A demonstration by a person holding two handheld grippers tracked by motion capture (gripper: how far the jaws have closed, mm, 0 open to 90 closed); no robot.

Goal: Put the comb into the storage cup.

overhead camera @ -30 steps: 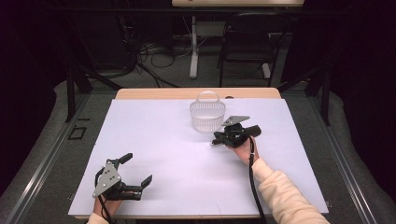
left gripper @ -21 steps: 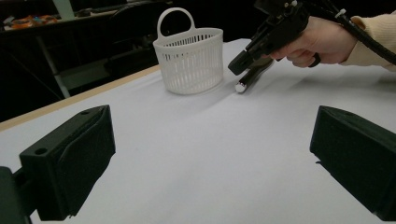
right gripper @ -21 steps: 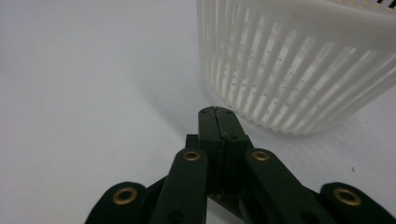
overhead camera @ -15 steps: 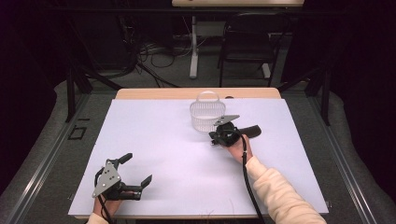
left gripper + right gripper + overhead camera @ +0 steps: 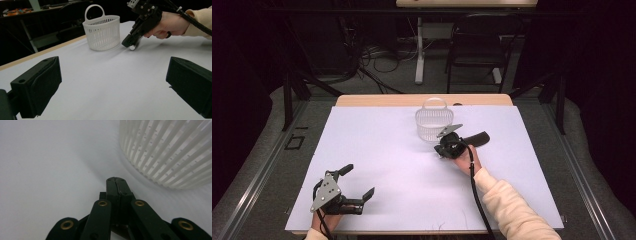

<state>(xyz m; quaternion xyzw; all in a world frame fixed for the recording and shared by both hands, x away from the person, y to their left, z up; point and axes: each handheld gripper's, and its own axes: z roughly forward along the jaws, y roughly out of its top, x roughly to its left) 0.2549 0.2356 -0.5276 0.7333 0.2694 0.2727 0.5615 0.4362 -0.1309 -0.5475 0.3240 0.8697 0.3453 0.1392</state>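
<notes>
The right gripper [image 5: 443, 150] has its jaws pressed together, tips low on the table [image 5: 377, 165] just beside the basket [image 5: 432, 122]; a small pale ball [image 5: 132, 47] sits at its tips, though whether gripped I cannot tell. The left gripper [image 5: 357, 182] rests wide open, well apart. The ball looks not yet in the basket.

Just beyond your right gripper [image 5: 443, 150] sits a slatted white plastic basket [image 5: 430, 125] on matt white paper sheet [image 5: 377, 150]; its matt black jaws carry brass rivets.
</notes>
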